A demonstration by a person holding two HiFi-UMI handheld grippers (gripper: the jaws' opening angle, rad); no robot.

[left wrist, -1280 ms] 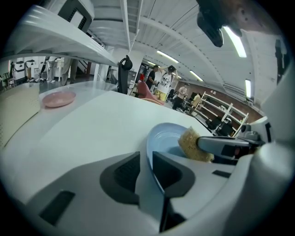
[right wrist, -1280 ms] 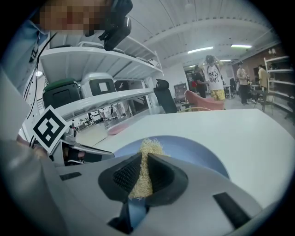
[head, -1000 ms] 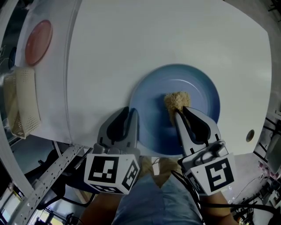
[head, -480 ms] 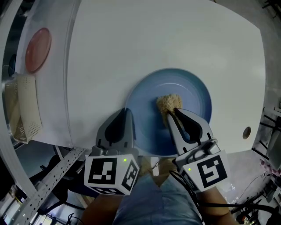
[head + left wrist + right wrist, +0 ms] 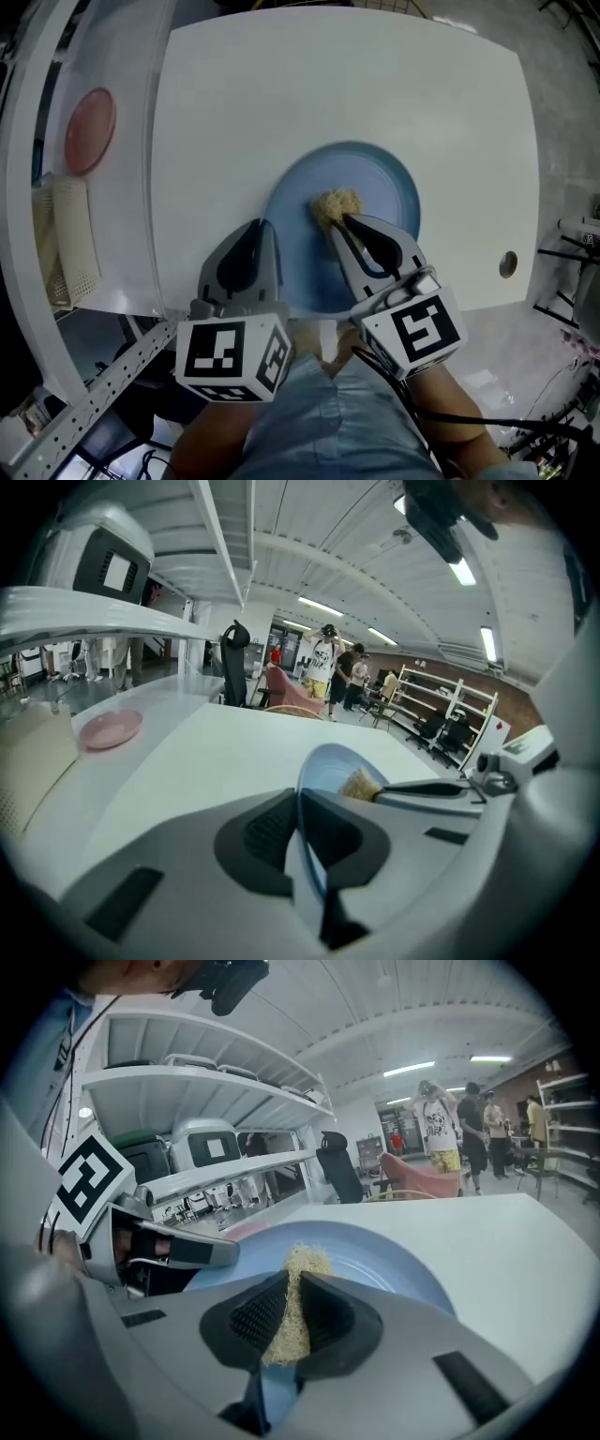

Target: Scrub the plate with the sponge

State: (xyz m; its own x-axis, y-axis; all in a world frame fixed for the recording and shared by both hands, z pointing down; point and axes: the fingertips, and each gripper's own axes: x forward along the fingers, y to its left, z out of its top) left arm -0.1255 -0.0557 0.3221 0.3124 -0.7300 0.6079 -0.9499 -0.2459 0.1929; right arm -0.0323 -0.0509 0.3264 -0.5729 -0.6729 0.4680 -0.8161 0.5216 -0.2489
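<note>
My left tongs (image 5: 268, 228) are squeezed shut on the near edge of the blue plate (image 5: 384, 183). In the left gripper view the thin rim runs right down between the two jaws, and both dark pads press on it. The plate looks tipped up a little on that side.

My right tongs (image 5: 337, 221) are squeezed on the sponge (image 5: 336, 202). It is a rough, straw-colored lump. In the right gripper view it is pinched flat between the jaws, and its fluffy top sticks out past the tips. The sponge sits on the inside of the plate, near the middle, and it touches the blue face there. The two tongs are side by side, close together, with the left one at the plate's edge and the right one over the plate.

The plate is on a big white bench (image 5: 328, 84), toward the side near me. There is a small round hole (image 5: 507, 264) in the bench off to my right. Far off to my left is a small pink dish (image 5: 91, 131), well apart from the plate. Just below it in the head view is a cream mesh tray (image 5: 75, 239).

The room is large, with a white curved ceiling and long lights (image 5: 461, 571). White shelves (image 5: 202, 1101) with gray machines on them stand on my left. Some people (image 5: 439, 1129) stand far back, near a dark chair (image 5: 335, 1168).
</note>
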